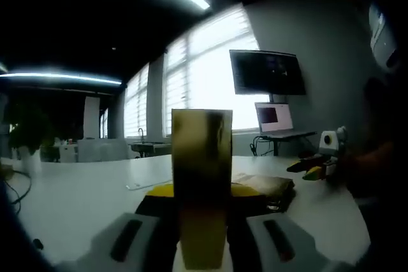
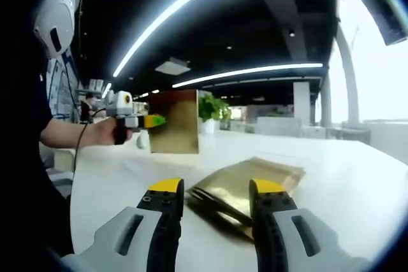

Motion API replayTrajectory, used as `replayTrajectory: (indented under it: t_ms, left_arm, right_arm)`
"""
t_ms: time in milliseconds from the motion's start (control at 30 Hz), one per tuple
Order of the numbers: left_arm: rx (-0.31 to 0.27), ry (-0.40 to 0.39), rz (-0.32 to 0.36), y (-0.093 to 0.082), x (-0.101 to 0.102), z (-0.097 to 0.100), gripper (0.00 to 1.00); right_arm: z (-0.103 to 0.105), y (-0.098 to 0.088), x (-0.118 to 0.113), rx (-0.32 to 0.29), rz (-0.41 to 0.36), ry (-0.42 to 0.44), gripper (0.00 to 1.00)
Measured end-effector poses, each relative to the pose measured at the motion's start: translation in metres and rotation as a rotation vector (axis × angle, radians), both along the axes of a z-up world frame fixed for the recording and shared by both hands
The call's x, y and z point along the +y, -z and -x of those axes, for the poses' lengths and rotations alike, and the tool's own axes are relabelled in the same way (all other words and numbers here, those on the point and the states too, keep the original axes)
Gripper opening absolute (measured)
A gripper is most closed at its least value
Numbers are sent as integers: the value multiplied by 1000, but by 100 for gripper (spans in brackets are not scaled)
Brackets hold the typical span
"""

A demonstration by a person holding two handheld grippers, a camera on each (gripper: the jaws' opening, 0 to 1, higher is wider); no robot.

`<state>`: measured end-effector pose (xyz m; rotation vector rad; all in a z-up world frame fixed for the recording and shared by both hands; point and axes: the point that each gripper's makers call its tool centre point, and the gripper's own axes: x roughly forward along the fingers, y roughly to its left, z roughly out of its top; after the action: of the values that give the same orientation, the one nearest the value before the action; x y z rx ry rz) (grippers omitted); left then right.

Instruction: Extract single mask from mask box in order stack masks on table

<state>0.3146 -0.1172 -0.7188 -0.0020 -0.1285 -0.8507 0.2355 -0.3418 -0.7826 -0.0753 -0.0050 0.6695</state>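
I am seeing a dark monitor (image 1: 266, 72) hanging above an open laptop (image 1: 275, 119) at the counter's (image 1: 83, 195) far edge, and a leafy plant (image 2: 212, 107) standing beyond its far side, ceiling lights (image 2: 245, 72) glowing overhead.

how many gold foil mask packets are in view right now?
At least 2: one flat gold foil packet clamped upright in the left gripper, and a gold foil pile on the white table; that pile's count is unclear.

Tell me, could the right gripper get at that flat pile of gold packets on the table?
Probably yes. The right gripper is open, and the gold packets lie flat on the white table just past its jaws, with nothing between.
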Motion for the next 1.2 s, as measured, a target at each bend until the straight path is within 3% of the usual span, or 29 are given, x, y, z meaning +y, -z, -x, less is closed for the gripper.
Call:
replayTrajectory:
  t_ms: [200,367,533,867,1200]
  left_arm:
    - [-13,-3,35,-7,-1,-19,29]
    - [-28,-4,16,-1,-1,-38,29]
    - [-6,15,-1,5,-3,-51,29]
    - [67,151,-3,18,-25,-60,29]
    - [128,220,7,36,-23,-76,29]
  right_arm:
    - [-1,2,0,3,8,-1,37]
    - [-2,1,-2,4,2,3,38]
    - [-2,1,-2,8,0,2,37]
    - [-3,3,-3,10,10,8,37]
    - [-4,5,-3,17,20,13,38]
